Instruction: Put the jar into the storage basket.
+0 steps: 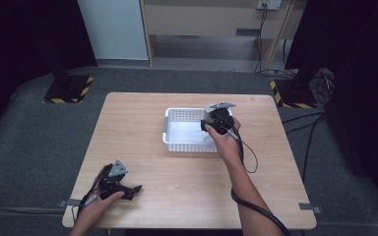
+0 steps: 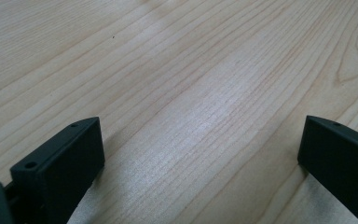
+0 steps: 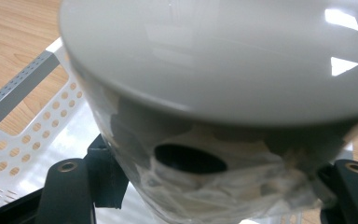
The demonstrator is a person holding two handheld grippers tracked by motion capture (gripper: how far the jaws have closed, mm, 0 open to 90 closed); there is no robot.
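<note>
Glossy round white object (image 3: 223, 70) in right gripper (image 3: 214, 186), perforated basket (image 1: 177, 129) (plastic) below

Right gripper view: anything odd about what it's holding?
Yes. The right gripper clamps a pale round object over the white basket, and the object's lower part is wrapped in crumpled clear tape or plastic with a dark hole showing. Otherwise nothing is spilled or askew.

One table (image 1: 177, 172). One white basket (image 1: 184, 129) with holes in its walls. One pale round thing (image 3: 223, 93), glossy top, what it is can't be told. Two grippers: left gripper (image 1: 133, 189) and right gripper (image 1: 211, 125), each with two black jaws. Two hands: left hand (image 1: 101, 199), right hand (image 1: 224, 142). Two black stands with striped bases: one stand (image 1: 66, 88), other stand (image 1: 295, 91).
</note>
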